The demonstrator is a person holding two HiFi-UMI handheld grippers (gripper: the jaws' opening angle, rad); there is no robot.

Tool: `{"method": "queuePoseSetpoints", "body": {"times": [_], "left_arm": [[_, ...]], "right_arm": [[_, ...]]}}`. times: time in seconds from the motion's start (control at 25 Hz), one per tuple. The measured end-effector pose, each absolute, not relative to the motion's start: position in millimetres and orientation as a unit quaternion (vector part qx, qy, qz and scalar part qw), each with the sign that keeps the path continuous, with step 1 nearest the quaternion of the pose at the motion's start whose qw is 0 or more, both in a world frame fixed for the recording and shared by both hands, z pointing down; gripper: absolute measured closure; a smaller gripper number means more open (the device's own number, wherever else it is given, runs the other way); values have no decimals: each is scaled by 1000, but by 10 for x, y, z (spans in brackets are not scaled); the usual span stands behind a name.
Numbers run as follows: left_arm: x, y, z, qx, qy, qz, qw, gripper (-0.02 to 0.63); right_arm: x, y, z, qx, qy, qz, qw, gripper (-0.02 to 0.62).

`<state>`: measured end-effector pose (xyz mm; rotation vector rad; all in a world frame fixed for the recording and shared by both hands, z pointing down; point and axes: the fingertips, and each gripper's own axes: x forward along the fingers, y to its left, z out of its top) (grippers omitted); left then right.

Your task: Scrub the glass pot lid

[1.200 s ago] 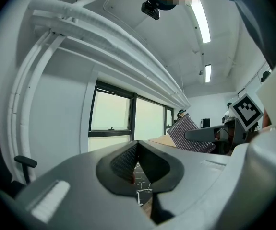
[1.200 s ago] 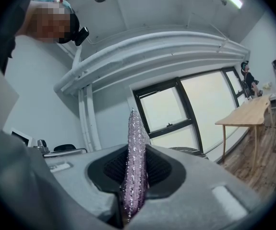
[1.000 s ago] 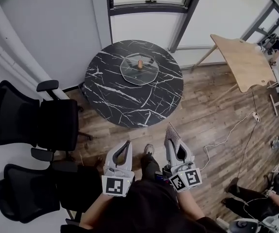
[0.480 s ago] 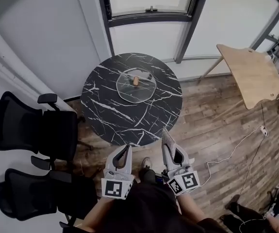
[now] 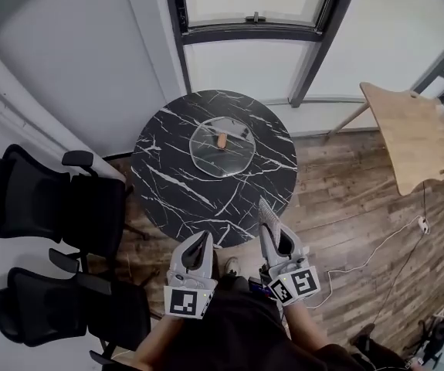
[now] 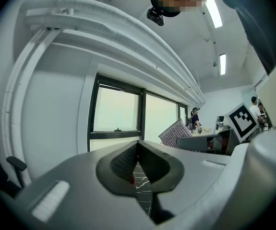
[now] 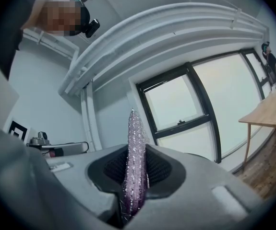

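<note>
From the head view I lose the handles of both tongs under the person's dark clothing at the bottom edge; only the marker cubes and jaws stick out. The left tongs [image 5: 204, 239] are pressed together at the tips with nothing between them. Through the slit below the tips in the left gripper view I catch only a sliver of white-veined black stone, so the lid is hidden there. The right tongs [image 5: 274, 226] are pinching a scrubbing pad [image 7: 135, 162], a flat, glittery lilac mesh standing on edge and poking past the jaw tips.

The glass pot lid [image 5: 221, 147] lies flat at the middle of the frame, on the far half of the round black marble bench [image 5: 167, 180], well apart from both tongs. It is clear and round, with a small brownish knob [image 5: 222, 141] at its centre. A small dark thing beside the knob is too small for me to identify.

Two black office chairs [image 5: 59, 199] sit at the left. A pale wooden table [image 5: 418, 141] is cut off by the right edge. A white cable [image 5: 376, 246] trails over the plank floor [image 5: 337, 207].
</note>
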<state>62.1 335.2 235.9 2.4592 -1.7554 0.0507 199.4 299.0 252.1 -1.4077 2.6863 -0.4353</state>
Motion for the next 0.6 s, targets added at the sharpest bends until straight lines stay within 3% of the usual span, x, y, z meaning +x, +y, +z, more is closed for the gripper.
{"method": "queuePoseSetpoints", "body": {"times": [0.6], "left_arm": [[-73, 2007, 2654, 819, -567, 28, 83, 603]], "right_arm": [[1605, 1757, 2774, -511, 845, -156, -2, 525]]}}
